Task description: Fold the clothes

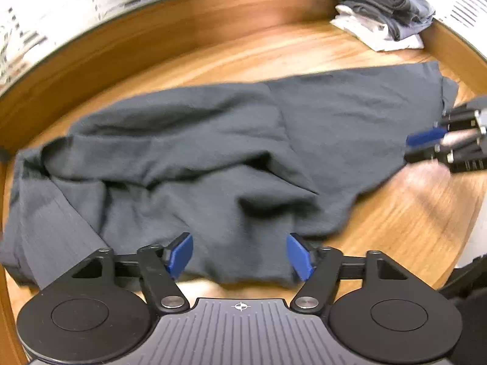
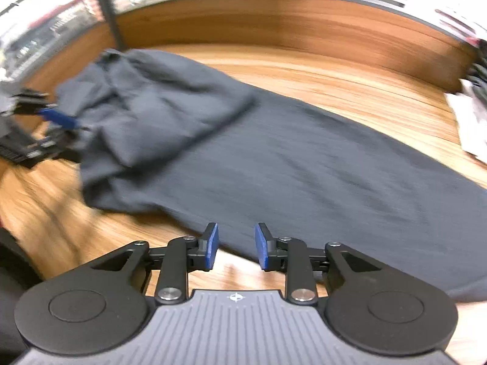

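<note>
Now the left gripper [image 1: 240,255] is hanging open over the dark grey shirt [image 1: 213,152], gripping nothing. The right gripper [image 2: 236,246] is standing partly open, empty, above the shirt's edge on the wooden table [image 2: 334,79].

No word, brand, label or number can be read in either view. The only sign is a small white crosshair mark, a circle crossed by two lines, printed on the grey ribbed body of the left gripper [image 1: 239,255], and the same mark stands on the grey ribbed body of the right gripper [image 2: 236,245]. The blurred background beyond the wooden table [image 1: 395,213] gives no legible writing.
</note>
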